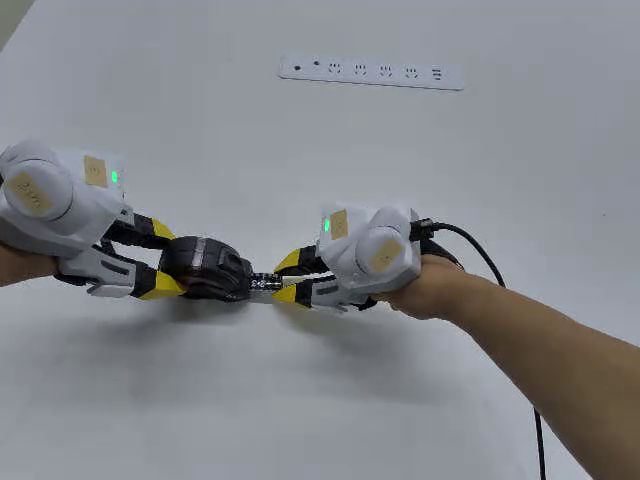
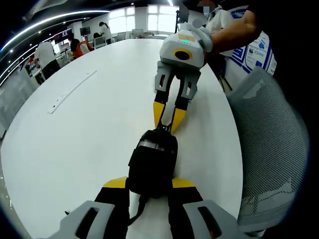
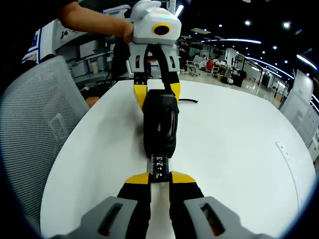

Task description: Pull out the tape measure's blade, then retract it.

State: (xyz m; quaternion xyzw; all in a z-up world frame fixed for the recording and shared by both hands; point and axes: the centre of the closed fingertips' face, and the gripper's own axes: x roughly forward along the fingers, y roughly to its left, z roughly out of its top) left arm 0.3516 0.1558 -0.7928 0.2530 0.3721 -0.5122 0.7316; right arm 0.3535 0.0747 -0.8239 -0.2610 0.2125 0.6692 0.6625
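Head view: left gripper (image 1: 168, 258) is held level, low over the white table (image 1: 300, 400), pointing toward the right gripper. The hand (image 1: 15, 265) behind it shows at the frame edge. Its jaws are clamped on the rear half of the black tape measure (image 1: 205, 268), one jaw on each side of the case. Whether the case touches the table cannot be confirmed.

A short length of blade (image 1: 265, 282) spans from the case mouth to the right gripper (image 1: 286, 279). That gripper faces the left one, tip to tip and level, with the right hand (image 1: 430, 290) wrapped behind it and the forearm angled back. Its jaws are closed on the blade's end; the right gripper view shows printed numerals on the blade (image 3: 158, 164) just ahead of the tips (image 3: 159, 178).

Clearances: a power strip (image 1: 372, 72) lies well beyond both grippers, with open table between. A black cable (image 1: 480, 250) trails behind the right gripper. In the left gripper view, the table edge runs to the right of the jaws, with a mesh chair (image 2: 269, 149) just past it.
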